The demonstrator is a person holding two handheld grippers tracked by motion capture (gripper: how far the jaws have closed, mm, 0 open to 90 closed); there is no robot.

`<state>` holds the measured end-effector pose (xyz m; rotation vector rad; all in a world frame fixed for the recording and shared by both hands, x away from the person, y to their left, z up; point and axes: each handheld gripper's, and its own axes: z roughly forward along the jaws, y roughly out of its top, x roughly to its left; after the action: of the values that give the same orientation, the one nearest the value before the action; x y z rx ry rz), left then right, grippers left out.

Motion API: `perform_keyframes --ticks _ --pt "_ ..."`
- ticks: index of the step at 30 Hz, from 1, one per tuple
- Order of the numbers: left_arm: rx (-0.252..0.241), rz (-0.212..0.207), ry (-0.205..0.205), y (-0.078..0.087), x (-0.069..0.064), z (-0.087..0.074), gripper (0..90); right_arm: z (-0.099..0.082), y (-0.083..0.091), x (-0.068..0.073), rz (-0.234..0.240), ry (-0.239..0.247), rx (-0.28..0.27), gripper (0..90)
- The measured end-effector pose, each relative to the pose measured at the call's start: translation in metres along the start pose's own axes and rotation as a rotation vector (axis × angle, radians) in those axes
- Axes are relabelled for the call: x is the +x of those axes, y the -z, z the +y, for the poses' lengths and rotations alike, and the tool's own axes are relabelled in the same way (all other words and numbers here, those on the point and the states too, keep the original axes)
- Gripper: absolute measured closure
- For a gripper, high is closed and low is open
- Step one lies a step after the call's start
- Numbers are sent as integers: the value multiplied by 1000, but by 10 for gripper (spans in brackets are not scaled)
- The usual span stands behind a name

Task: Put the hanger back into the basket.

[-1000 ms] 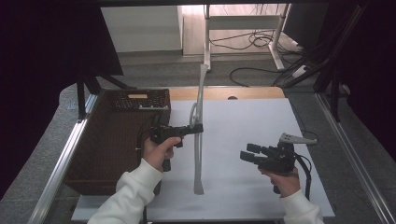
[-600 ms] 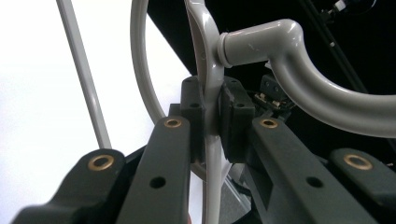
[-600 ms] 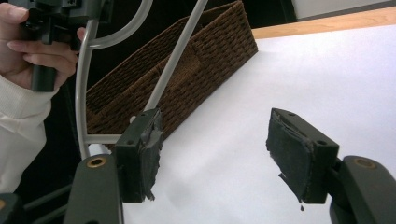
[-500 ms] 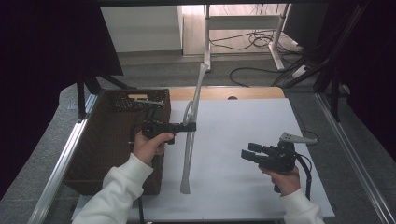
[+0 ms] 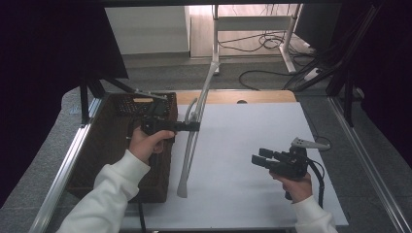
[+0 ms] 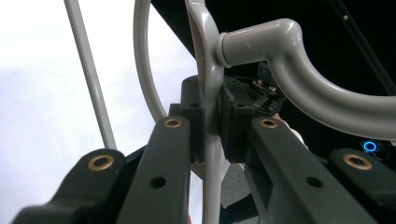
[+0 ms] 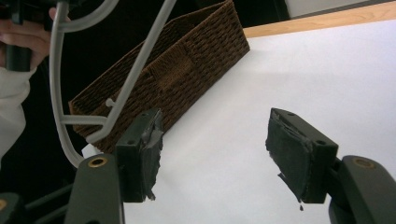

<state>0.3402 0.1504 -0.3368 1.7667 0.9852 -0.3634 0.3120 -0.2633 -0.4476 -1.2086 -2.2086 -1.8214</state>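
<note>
A pale grey plastic clothes hanger (image 5: 187,160) stands on end over the white table sheet (image 5: 243,194), its lower tip near the sheet beside the basket. My left gripper (image 5: 194,127) is shut on the hanger's middle, by the hook. In the left gripper view the jaws (image 6: 212,126) clamp the hanger's neck (image 6: 212,70), and the curved hook (image 6: 303,79) bends away to the right. My right gripper (image 5: 257,161) hovers low at the right, open with nothing between its pads (image 7: 215,140). The hanger (image 7: 135,74) also shows at the left of the right gripper view.
A dark brown wicker basket (image 5: 158,179) sits at the left edge of the sheet, with dark items at its far end; its side wall (image 7: 187,70) faces the right gripper. A wooden table edge (image 5: 233,96) lies behind. Metal rails (image 5: 63,174) run along both sides.
My left gripper has risen and shifted left toward the basket, carrying the hanger, whose lower end swung left. The right gripper has stayed in place.
</note>
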Motion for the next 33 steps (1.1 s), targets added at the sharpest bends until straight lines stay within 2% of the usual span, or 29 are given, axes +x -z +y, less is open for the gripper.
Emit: perform_keyframes --ticks 2,6,15,19,24,27,30,33 --pt "5 3 4 6 0 4 818 0 0 -1 -2 -4 -2 365" --pt "19 31 -15 16 -2 11 819 0 1 -2 -10 -6 -2 366" --pt "100 105 -47 28 -8 28 818 -1 0 -3 -18 -8 1 366" --pt "114 132 -67 41 -13 38 819 0 1 -4 -18 -10 -5 366" --pt "119 143 -74 59 -17 48 820 0 2 -5 -24 -14 -7 366" --pt "137 167 -92 71 -20 53 820 -1 2 -6 -25 -20 -6 366" --pt "148 192 -107 84 -21 56 820 -1 1 -6 -24 -21 -8 367" --pt "162 205 -108 93 -17 54 820 -1 1 -7 -28 -18 -7 367"
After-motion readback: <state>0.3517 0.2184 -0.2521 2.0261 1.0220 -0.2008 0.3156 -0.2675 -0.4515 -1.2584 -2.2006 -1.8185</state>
